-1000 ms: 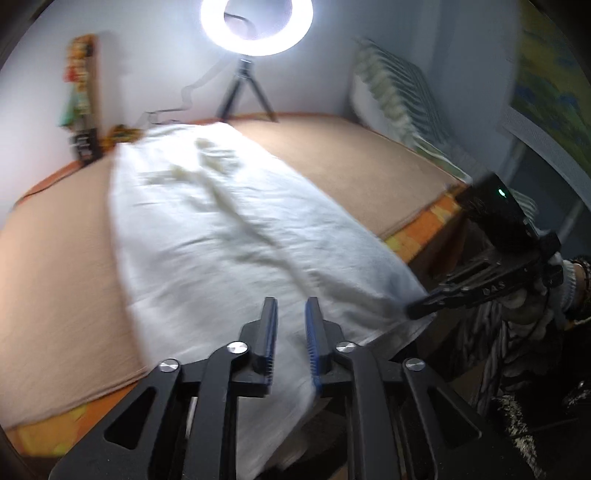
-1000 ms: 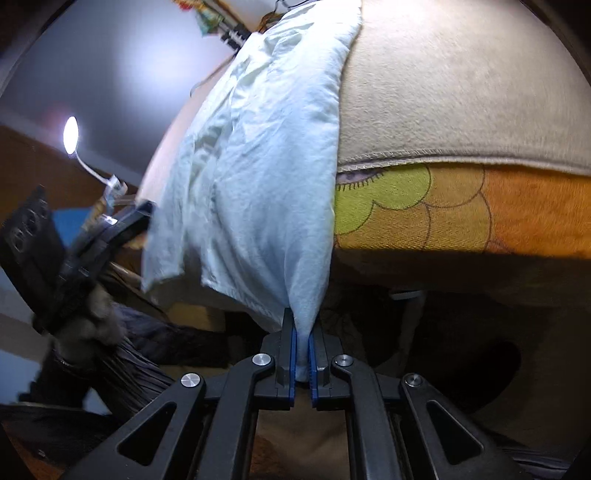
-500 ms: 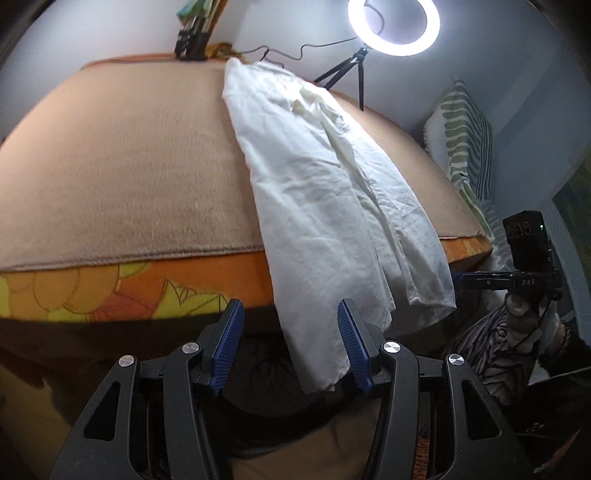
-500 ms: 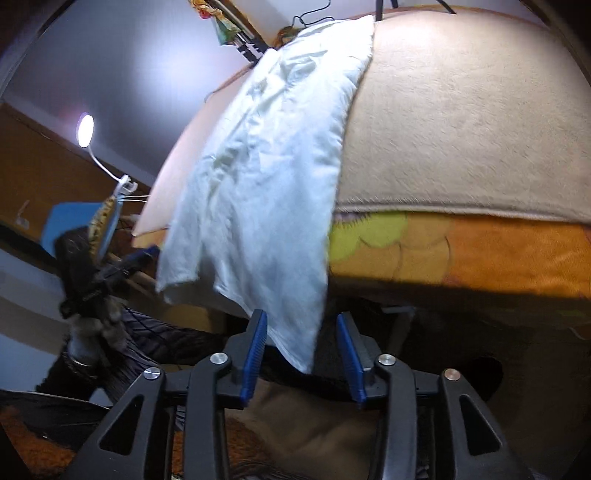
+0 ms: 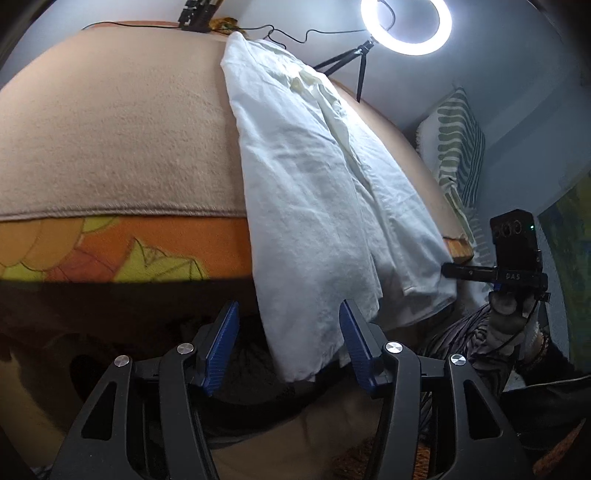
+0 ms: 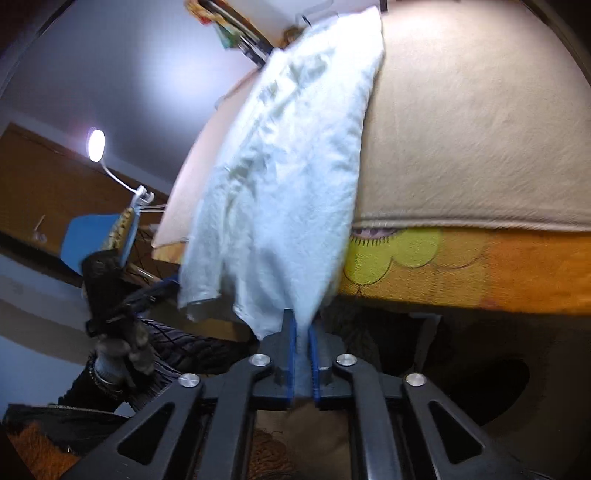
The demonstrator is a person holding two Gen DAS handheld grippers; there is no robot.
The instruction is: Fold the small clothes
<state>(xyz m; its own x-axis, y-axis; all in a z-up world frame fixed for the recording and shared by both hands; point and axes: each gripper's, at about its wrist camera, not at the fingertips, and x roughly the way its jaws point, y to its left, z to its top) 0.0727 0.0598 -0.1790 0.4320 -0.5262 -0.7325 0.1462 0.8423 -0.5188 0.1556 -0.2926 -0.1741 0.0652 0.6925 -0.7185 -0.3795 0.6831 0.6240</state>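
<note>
A: Jaws status?

B: Left gripper (image 5: 288,347) jaws wide apart, straddling the hanging corner of the one white crumpled cotton garment (image 5: 314,206), not pinching it. Right gripper (image 6: 303,354) jaws pressed together on the garment's other lower corner (image 6: 301,317).

A: Where's the garment?

B: Laid lengthwise across the beige-blanketed bed (image 5: 110,136), lower end draped over the near edge, hanging past the orange and yellow flower-print sheet (image 5: 110,251).

A: Count and surroundings?

B: One garment, two grippers. One lit ring light on a tripod (image 5: 406,26) beyond the bed, one green-striped white pillow (image 5: 458,147) at the right, one small clip lamp (image 6: 96,144) in the right wrist view. Nothing between jaws and cloth.
</note>
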